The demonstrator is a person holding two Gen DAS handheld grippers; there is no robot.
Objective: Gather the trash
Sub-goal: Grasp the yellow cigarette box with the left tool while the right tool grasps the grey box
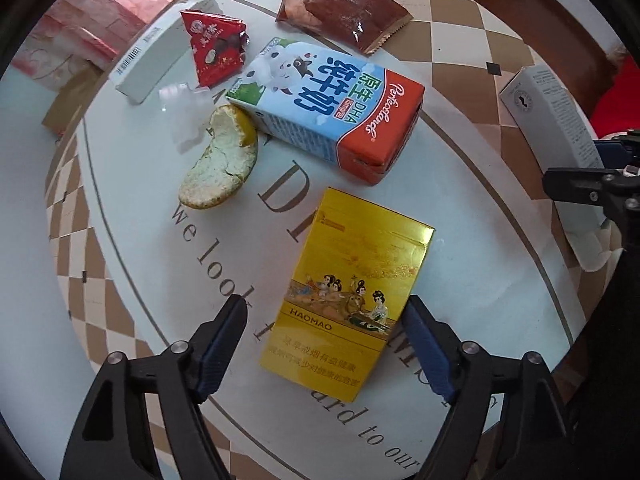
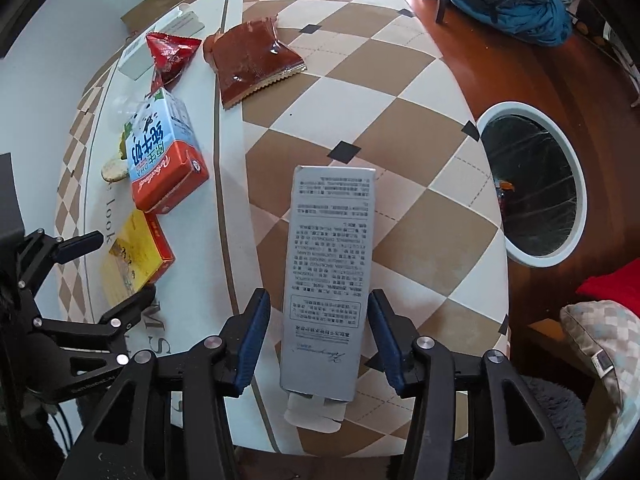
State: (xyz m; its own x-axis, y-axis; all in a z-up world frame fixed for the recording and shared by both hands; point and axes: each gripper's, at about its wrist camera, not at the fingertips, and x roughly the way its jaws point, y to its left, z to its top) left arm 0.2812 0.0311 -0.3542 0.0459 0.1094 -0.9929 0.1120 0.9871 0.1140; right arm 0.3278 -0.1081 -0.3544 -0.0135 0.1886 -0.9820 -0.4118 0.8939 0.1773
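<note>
Under both of my grippers spreads the round table, its checkered brown-and-cream top with a pale lettered centre. Off its far edge, on the wooden floor, I see the white-rimmed trash bin with a clear liner, well apart from everything on the table.

Largest of the litter is the long grey printed carton, lying flat on the checkered part with its end flap open toward my camera. My right gripper points down over it; its blue-padded fingers stand either side of the carton's near half with a sliver of tabletop showing on each side, so the jaws are open and not pressing.

Next comes the blue-and-orange milk carton, on its side near the table's centre. Just beside it toward me lies the yellow cigarette pack, flat on the lettering. My left gripper hangs over the pack's near half with jaws spread wide: the left finger is clear of the pack, and the right one sits right at its edge. I can't tell if that pad touches it.

Beyond the milk carton lie a brown snack wrapper, a white flat box, a red crumpled wrapper, an orange peel touching the milk carton's corner, and a bit of clear plastic.
</note>
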